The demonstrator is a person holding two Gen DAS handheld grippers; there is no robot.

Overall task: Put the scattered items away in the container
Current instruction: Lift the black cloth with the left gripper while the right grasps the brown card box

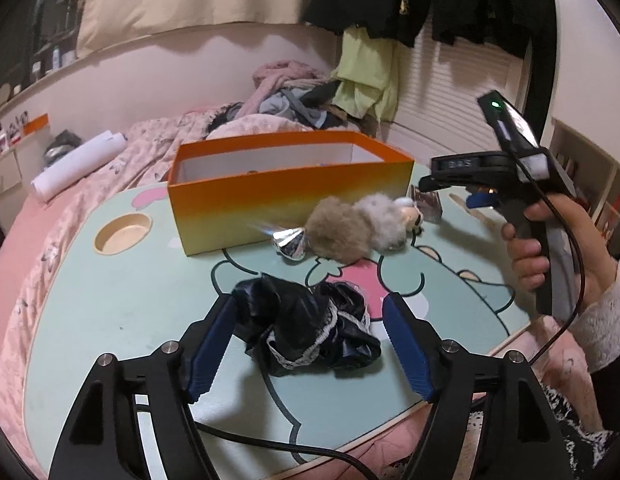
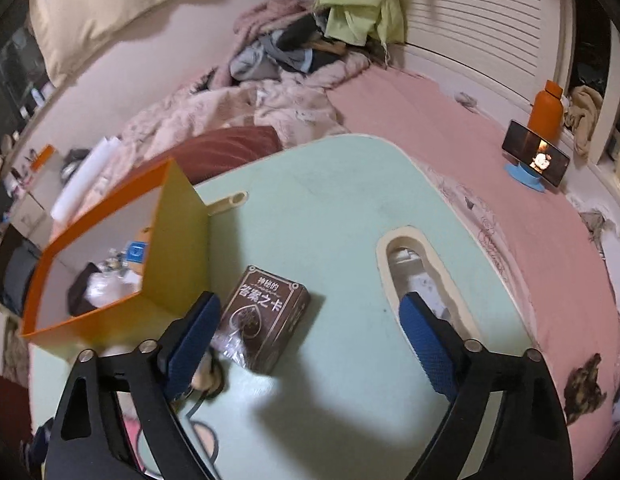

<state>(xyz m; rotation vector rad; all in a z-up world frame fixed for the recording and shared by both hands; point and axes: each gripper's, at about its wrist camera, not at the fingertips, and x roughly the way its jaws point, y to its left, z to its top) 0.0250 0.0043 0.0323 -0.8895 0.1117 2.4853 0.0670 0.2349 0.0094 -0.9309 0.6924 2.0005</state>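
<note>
An orange open box (image 1: 286, 194) stands on the mint lap table (image 1: 130, 300); it also shows in the right wrist view (image 2: 178, 240), with several items inside. A black lace-trimmed scrunchie (image 1: 310, 328) lies between the open fingers of my left gripper (image 1: 310, 312). A fluffy beige and grey pompom (image 1: 353, 228) and a shiny silver piece (image 1: 290, 242) lie in front of the box. My right gripper (image 2: 310, 312) is open above the table, with a brown card box (image 2: 266, 316) just inside its left finger. The right gripper also shows in the left wrist view (image 1: 461, 184).
The table sits on a pink bed (image 2: 489, 128) with a heap of clothes (image 1: 294, 92). A cup recess (image 1: 124, 234) and a handle slot (image 2: 421, 268) are cut into the table. A phone on a blue stand (image 2: 535, 156) and an orange bottle (image 2: 545, 106) stand at the right.
</note>
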